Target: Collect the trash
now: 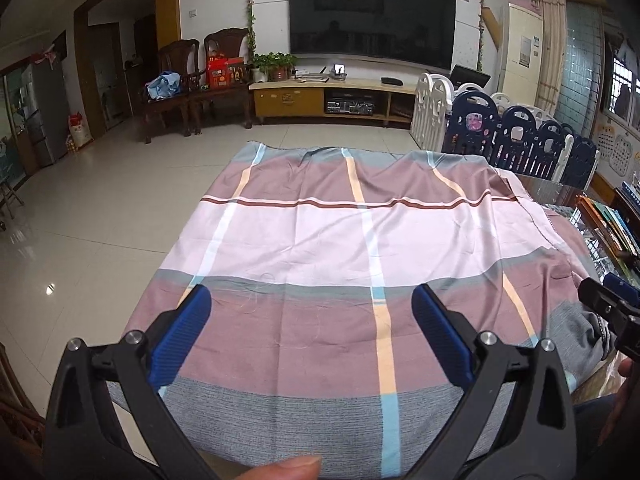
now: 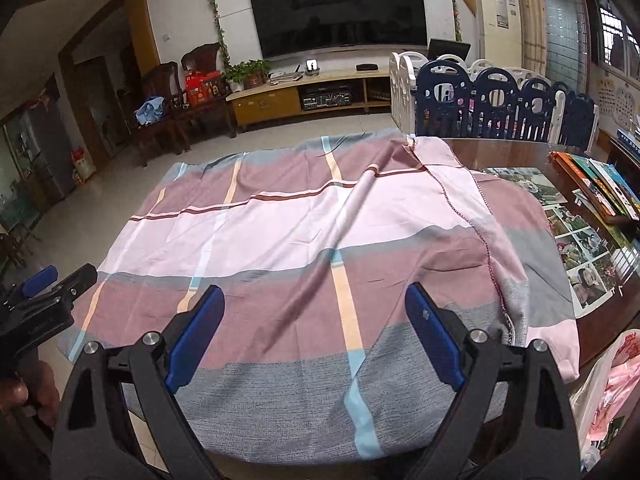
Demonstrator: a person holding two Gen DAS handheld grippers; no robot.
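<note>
Both tools empty, jaws apart: left gripper (image 1: 312, 294), right gripper (image 2: 314, 294), above the plaid cloth (image 1: 320, 232). No trash visible on it; scan the table (image 2: 520, 160) edge before committing.

Both tools match: left gripper (image 1: 311, 296) and right gripper (image 2: 315, 295) each show 2 black angular arms, ribbed blue pads (image 1: 440, 336), and 4 round silver screws (image 2: 151, 337) at the joints.
</note>
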